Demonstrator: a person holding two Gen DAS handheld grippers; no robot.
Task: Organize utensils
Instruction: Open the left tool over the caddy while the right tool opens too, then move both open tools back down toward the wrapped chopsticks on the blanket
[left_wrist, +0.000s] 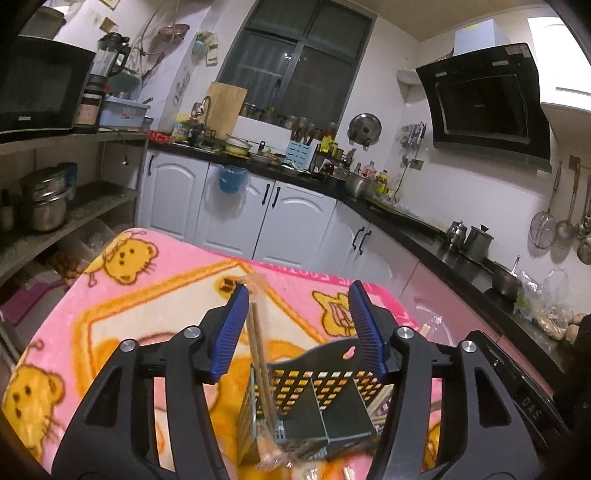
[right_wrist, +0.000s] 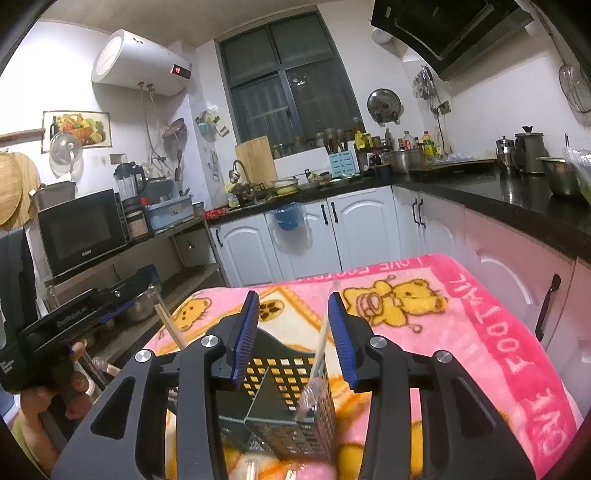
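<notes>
Reading text first: pink blanket (right_wrist: 480, 332) border says "LOVE FOREVER"-type lettering, only "LOVE" and "FOOT" legible; microwave (right_wrist: 83, 230) badge looks like "Galanz"; left gripper body in the right wrist view reads "GenRobot.AI".

Landmark: black perforated basket (left_wrist: 325, 387) with a center divider, standing on the blanket.

- Left gripper (left_wrist: 299, 328): fingers wide apart, over the basket, clamped on nothing. Wrapped chopsticks (left_wrist: 260, 369) stand in the basket's left compartment, long axis near vertical, top end leaning against the left blue pad, bottom end down in the basket.
- Right gripper (right_wrist: 293, 336): fingers apart, also above the basket. Another wrapped stick (right_wrist: 319, 354) stands in the basket's right compartment, near upright, top tilted slightly toward the right pad; can't tell if it touches.
- More chopsticks (left_wrist: 380, 402) lie slanted beside the basket's right wall.
- Loose sticks on the blanket just in front of the basket, blurred.
</notes>
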